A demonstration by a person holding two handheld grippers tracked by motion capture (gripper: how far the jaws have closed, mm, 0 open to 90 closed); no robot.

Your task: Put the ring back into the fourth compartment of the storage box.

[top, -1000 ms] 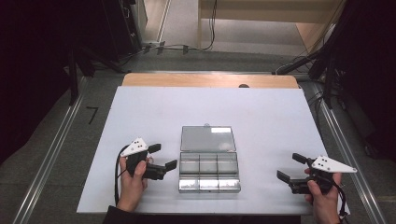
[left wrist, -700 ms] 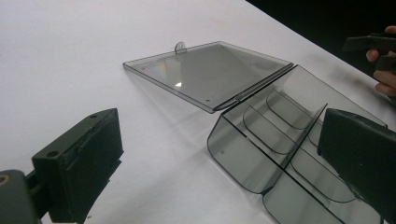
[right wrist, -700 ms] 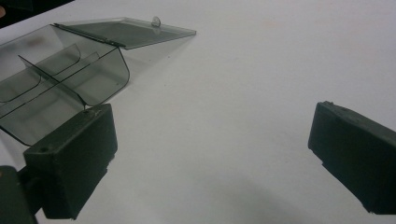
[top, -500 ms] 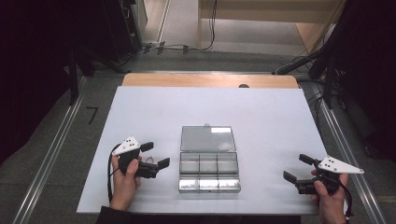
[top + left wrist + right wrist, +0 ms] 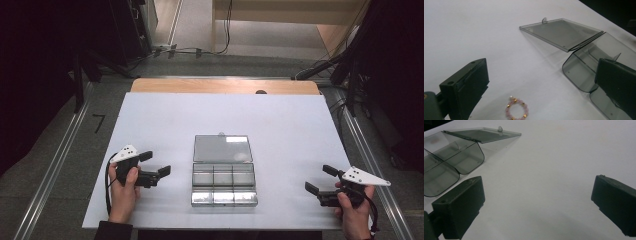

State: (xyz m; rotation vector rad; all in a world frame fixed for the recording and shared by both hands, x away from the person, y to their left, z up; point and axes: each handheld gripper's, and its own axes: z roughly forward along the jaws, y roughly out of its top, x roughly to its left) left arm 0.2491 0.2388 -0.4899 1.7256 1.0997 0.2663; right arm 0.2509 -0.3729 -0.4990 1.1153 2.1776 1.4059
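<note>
A clear plastic compartment box (image 5: 224, 184) lies at the middle of the white table, its lid (image 5: 222, 148) folded flat behind it. My left gripper (image 5: 155, 164) stands open just left of the box, held in a hand. In the left gripper view, a small ring of pink and gold beads (image 5: 516, 111) lies on the table between the open jaws of my left gripper (image 5: 544, 82), with the box (image 5: 584, 72) and its lid (image 5: 561, 32) ahead to the right. My right gripper (image 5: 320, 179) is open and empty at the near right. The right gripper view has the box (image 5: 449, 160) at far left.
The white table top (image 5: 150, 115) ends in a wooden strip (image 5: 200, 86) at the far side. Metal floor rails (image 5: 55, 165) run along both sides, and cables (image 5: 190, 50) lie on the floor beyond. The compartments I can see hold nothing.
My left gripper has drawn back to the left, away from the box. My right gripper has shifted a little to the right. Both stay open.
</note>
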